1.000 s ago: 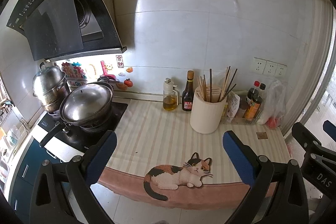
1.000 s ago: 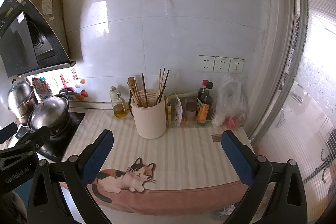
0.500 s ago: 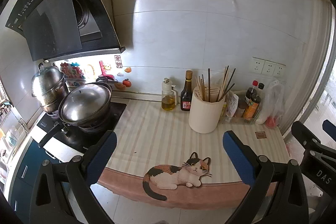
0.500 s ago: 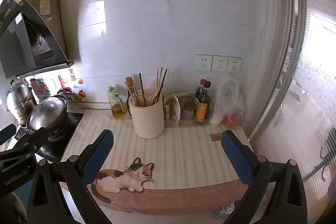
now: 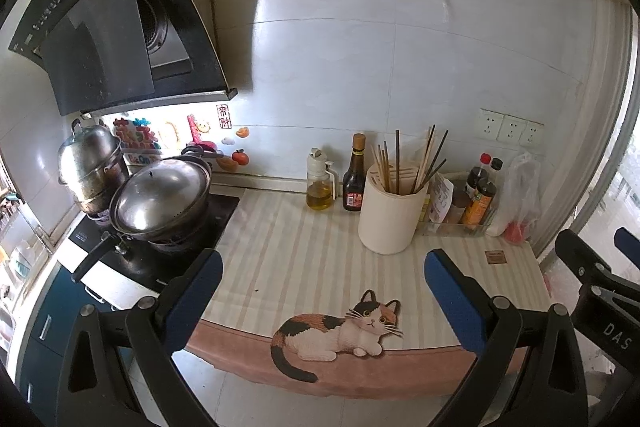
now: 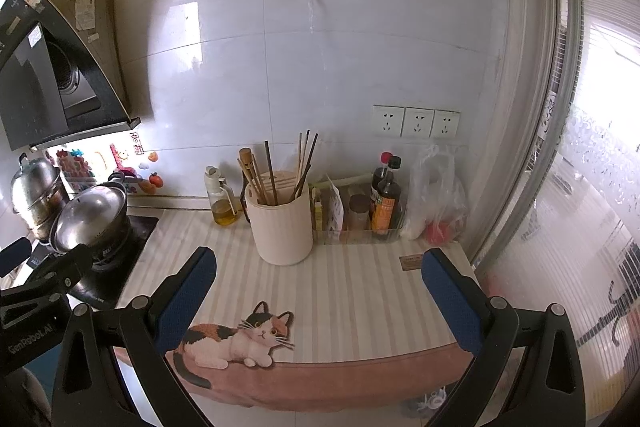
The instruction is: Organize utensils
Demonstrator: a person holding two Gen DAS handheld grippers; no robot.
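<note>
Kitchen counter seen from both wrist cameras. The left gripper (image 5: 322, 269) and the right gripper (image 6: 318, 269) each hover in front of the counter edge with their blue, fine-textured pads spread wide apart and nothing between them; each gripper's black frame also shows at the margin of the other camera's view.

The cylindrical, matt cream utensil holder (image 5: 390, 213) stands upright toward the back of the counter. The chopsticks (image 5: 416, 163), thin straight sticks in pale wood and dark brown, rise from it and fan outward.

The counter mat (image 5: 304, 255) is flat, pale and striped, with a dull-pink hem hanging over the front edge and a printed calico cat (image 5: 340, 335) lying along it.

Left of the holder stand a clear oil bottle (image 5: 320, 183) with yellow contents and a dark glass sauce bottle (image 5: 354, 179). To its right a clear tray (image 6: 360, 223) holds seasoning bottles and packets beside a thin plastic bag (image 6: 438, 195).

A polished steel lidded wok (image 5: 160, 199) and a stacked steel pot (image 5: 92, 163) sit on the black glass hob, under a glossy black range hood (image 5: 108, 31).

Compared with one second earlier, both views have shifted only slightly; the jaws keep the same spread, and the holder and chopsticks are unmoved
</note>
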